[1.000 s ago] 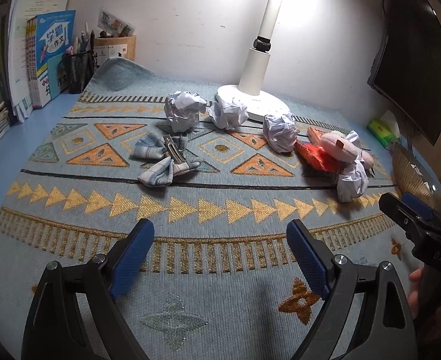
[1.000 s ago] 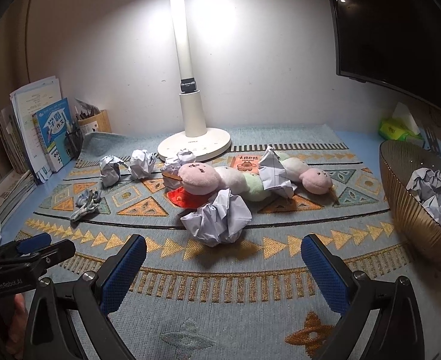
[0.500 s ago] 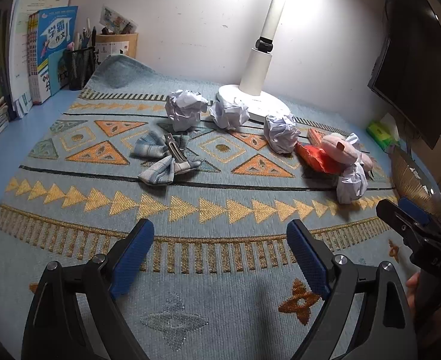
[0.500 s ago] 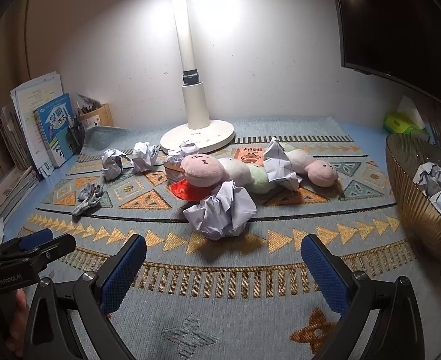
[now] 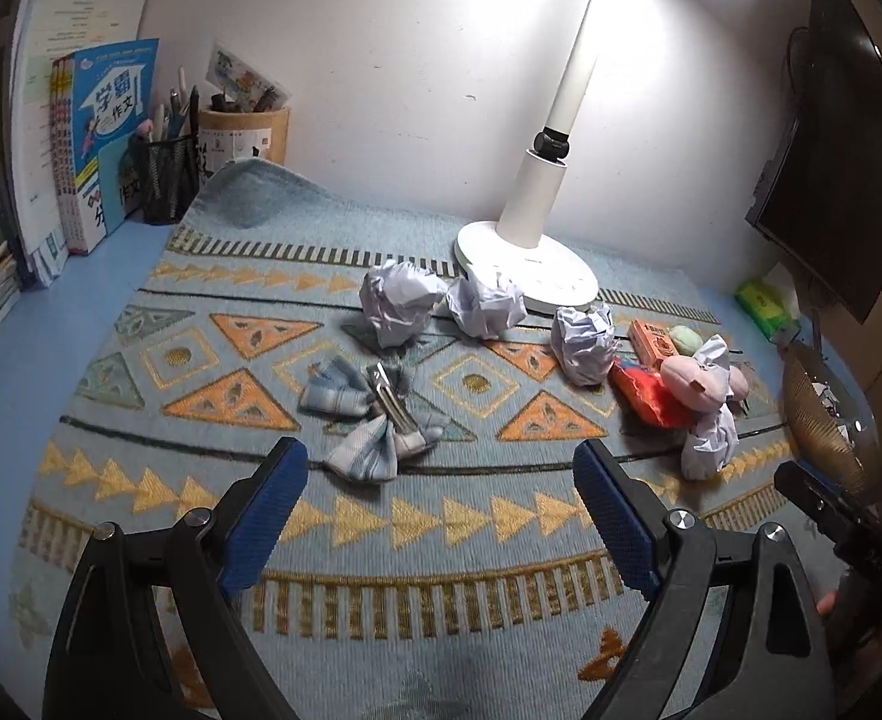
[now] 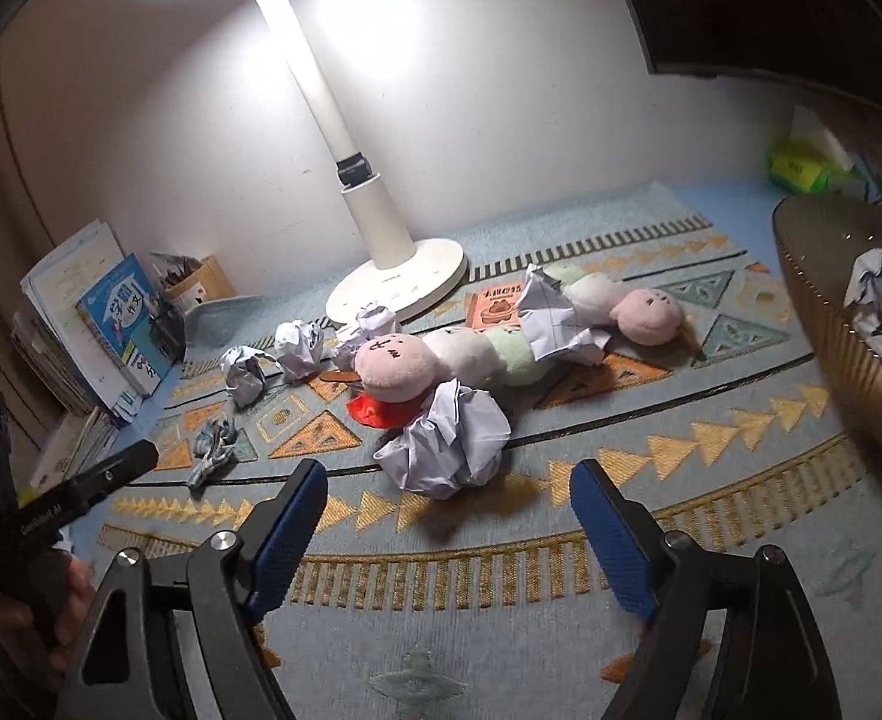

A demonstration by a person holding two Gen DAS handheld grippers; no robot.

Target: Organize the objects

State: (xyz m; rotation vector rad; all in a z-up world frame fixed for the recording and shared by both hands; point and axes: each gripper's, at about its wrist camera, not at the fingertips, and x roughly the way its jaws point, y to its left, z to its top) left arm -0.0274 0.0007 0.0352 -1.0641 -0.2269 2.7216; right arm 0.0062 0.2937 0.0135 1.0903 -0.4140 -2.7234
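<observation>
Several crumpled paper balls lie on the patterned mat (image 5: 201, 360). In the left wrist view my left gripper (image 5: 441, 510) is open and empty, just short of a plaid bow hair clip (image 5: 375, 414), with paper balls (image 5: 402, 300) behind it. In the right wrist view my right gripper (image 6: 450, 525) is open and empty, right in front of a large paper ball (image 6: 450, 441). Behind that ball lies a pastel plush caterpillar (image 6: 501, 348) with a folded paper (image 6: 552, 318) on it. A gold basket (image 6: 843, 330) at the right holds crumpled paper.
A white desk lamp (image 5: 531, 264) stands at the mat's back. Books (image 5: 87, 138) and pen holders (image 5: 168, 180) stand at the back left. A monitor (image 5: 843, 150) hangs at the right, a green tissue pack (image 6: 801, 165) below it. An orange booklet (image 6: 498, 303) and a red packet (image 5: 645, 393) lie by the plush.
Both grippers have moved forward over the mat and tilted up. The hair clip and the large paper ball are now closer to their jaws. Nothing was taken hold of.
</observation>
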